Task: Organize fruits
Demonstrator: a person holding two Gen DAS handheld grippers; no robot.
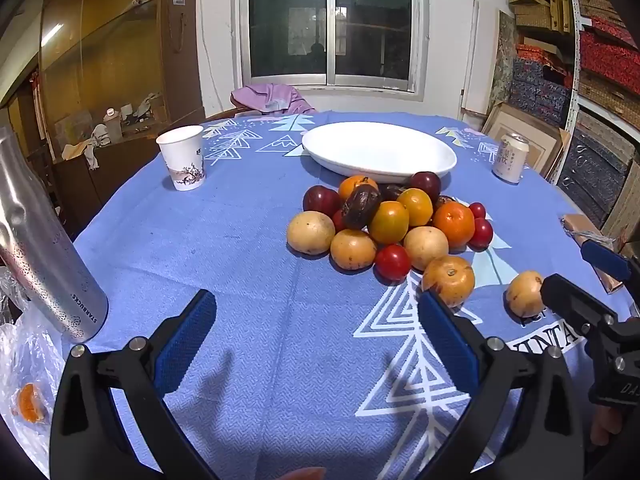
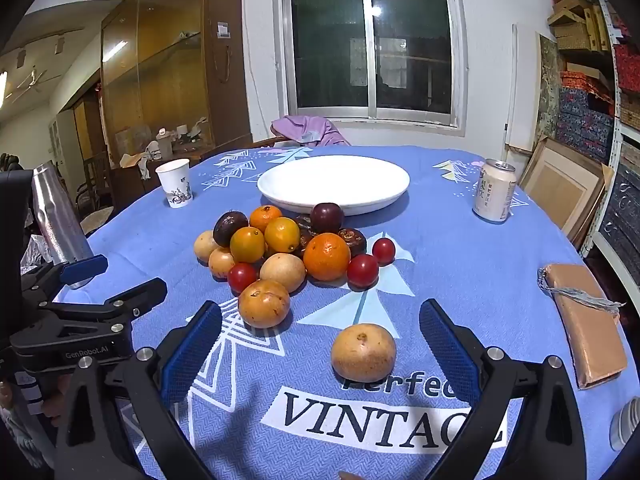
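Fruit pile [image 2: 288, 248] of oranges, pale yellow rounds, dark plums and small red tomatoes sits mid-table on the blue tablecloth [image 2: 460, 264], touching the white dish [image 2: 334, 184] at its 12 o'clock. One lone yellow fruit [image 2: 363, 353] lies apart, at the pile's 5 o'clock, in front of the right gripper [image 2: 320, 344], whose blue pads stand wide with nothing pressed between them. The left gripper [image 1: 316, 328] is likewise spread wide and empty, hovering over bare cloth. A paper cup [image 1: 183, 157] stands at 10 o'clock, a drink can [image 2: 494, 191] at 2 o'clock, a steel bottle [image 1: 44, 252] far out at 9.
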